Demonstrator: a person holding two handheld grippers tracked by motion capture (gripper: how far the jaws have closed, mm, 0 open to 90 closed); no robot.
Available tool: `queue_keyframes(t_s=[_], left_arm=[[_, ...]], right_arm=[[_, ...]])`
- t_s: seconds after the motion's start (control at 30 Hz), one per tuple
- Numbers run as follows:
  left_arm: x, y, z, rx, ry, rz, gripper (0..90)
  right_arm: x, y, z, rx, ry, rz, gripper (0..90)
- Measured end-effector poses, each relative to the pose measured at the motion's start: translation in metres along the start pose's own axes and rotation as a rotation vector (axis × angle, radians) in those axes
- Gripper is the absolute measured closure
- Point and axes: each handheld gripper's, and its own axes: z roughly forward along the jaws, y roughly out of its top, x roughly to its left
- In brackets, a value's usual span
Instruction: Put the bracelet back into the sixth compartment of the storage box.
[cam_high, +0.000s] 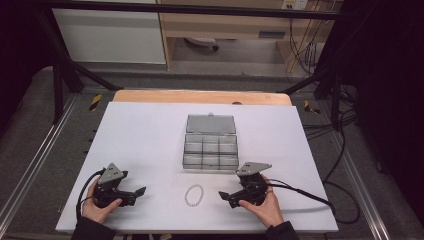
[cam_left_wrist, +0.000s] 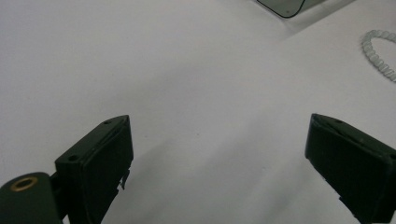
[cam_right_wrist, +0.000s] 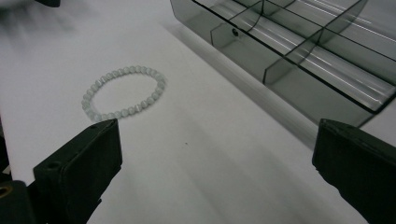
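Between our two tongs lies the bead bracelet on the tabletop. We hold left tongs and right tongs spread, empty. Beyond them sits the open divided box.

Table surface: white sheet over a wooden top.
Frame: black bars around the table.
Floor: grey.
Cables: far right, hanging.
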Motion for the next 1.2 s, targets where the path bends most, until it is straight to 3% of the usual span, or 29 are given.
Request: queue_keyframes(t_s=[0.73, 1.13, 1.2], left_arm=[[0.0, 0.0, 0.0, -0.001, 0.002, -0.003, 6.9], [0.0, 0.0, 0.0, -0.002, 0.003, -0.002, 6.7], [0.0, 0.0, 0.0, -0.001, 0.004, -0.001, 6.7]], right_arm=[[0.018, 0.024, 0.032, 0.038, 0.027, -0.005, 7.1], [0.028, 0.032, 0.052, 0.074, 0.029, -0.052, 21.2], [0.029, 0.033, 0.055, 0.062, 0.04, -0.042, 24.7]])
